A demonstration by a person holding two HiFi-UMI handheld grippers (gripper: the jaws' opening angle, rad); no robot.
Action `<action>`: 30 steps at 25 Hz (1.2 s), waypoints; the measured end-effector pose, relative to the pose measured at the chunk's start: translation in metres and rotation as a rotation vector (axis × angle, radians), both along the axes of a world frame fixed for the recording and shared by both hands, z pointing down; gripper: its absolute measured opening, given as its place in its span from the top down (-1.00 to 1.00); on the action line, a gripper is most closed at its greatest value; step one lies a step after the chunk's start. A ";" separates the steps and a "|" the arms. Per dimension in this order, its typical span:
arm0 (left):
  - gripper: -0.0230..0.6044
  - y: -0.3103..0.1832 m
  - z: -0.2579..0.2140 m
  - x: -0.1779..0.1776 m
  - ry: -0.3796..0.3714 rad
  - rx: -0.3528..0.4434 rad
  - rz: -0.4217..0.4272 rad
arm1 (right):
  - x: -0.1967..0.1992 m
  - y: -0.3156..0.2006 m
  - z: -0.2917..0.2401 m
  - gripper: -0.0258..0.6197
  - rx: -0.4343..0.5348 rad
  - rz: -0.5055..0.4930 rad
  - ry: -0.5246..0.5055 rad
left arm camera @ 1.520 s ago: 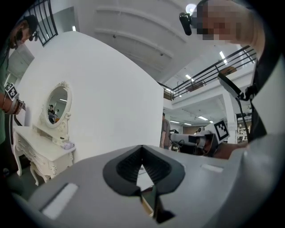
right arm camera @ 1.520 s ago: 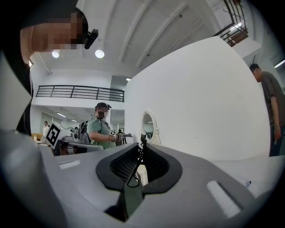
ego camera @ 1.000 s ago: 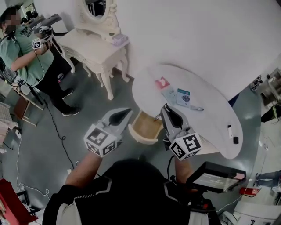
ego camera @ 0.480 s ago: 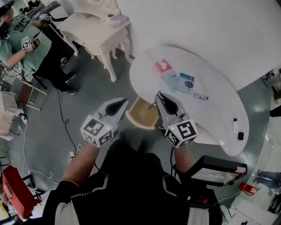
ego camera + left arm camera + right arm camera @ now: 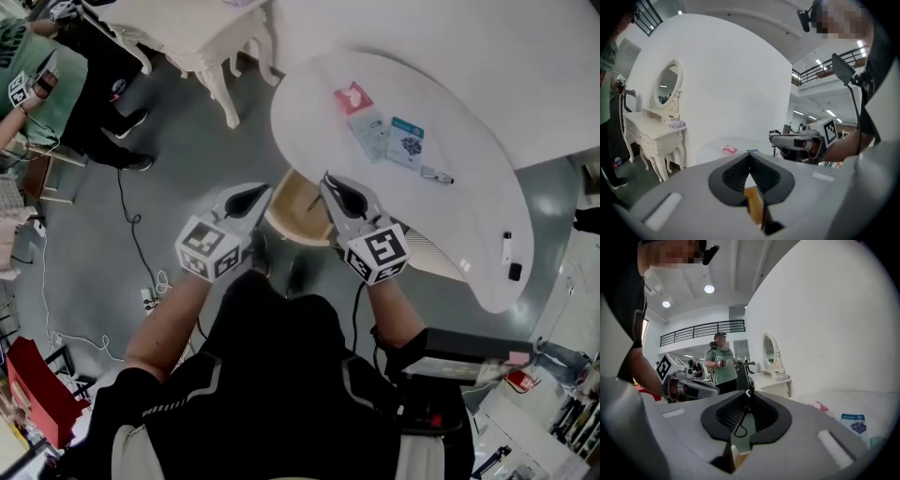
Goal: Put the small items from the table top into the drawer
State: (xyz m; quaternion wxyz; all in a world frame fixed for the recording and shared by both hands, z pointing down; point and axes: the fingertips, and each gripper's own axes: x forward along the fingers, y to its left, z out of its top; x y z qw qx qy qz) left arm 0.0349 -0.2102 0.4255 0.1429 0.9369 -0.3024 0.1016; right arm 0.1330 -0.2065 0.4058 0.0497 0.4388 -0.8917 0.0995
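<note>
An open wooden drawer (image 5: 292, 214) juts from the near edge of the white curved table (image 5: 469, 220). My right gripper (image 5: 327, 182) hovers over the drawer's right side, shut on a thin black wire clip (image 5: 739, 423) that dangles between its pads. My left gripper (image 5: 260, 191) hangs by the drawer's left side, shut and empty; its tips (image 5: 750, 155) meet. On the table top lie a red card (image 5: 352, 97), a pale packet (image 5: 370, 132), a blue-and-white card (image 5: 408, 142), a small grey stick (image 5: 436, 174), a white piece (image 5: 506, 248) and a black piece (image 5: 515, 272).
A cream dressing table (image 5: 192, 28) with an oval mirror (image 5: 668, 89) stands to the left. A person in a green shirt (image 5: 721, 363) stands beyond it. Cables (image 5: 131, 239) trail over the grey floor. A black device (image 5: 459, 352) hangs at my right hip.
The head view has swung, so the table sits higher and closer. Both grippers have edged nearer the drawer's opening. The right one still holds the wire clip.
</note>
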 end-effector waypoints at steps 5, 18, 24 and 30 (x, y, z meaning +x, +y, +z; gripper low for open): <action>0.92 0.001 0.050 -0.002 -0.049 -0.087 0.014 | -0.015 0.000 0.052 0.81 -0.064 -0.053 0.049; 0.93 0.006 0.141 -0.011 -0.094 -0.258 0.028 | -0.040 0.007 0.173 0.81 -0.242 -0.183 0.239; 0.92 -0.001 0.160 -0.009 -0.112 -0.300 0.006 | -0.049 0.010 0.209 0.81 -0.241 -0.285 0.369; 0.92 -0.002 0.178 -0.007 -0.116 -0.329 0.000 | -0.055 0.012 0.250 0.81 -0.285 -0.355 0.437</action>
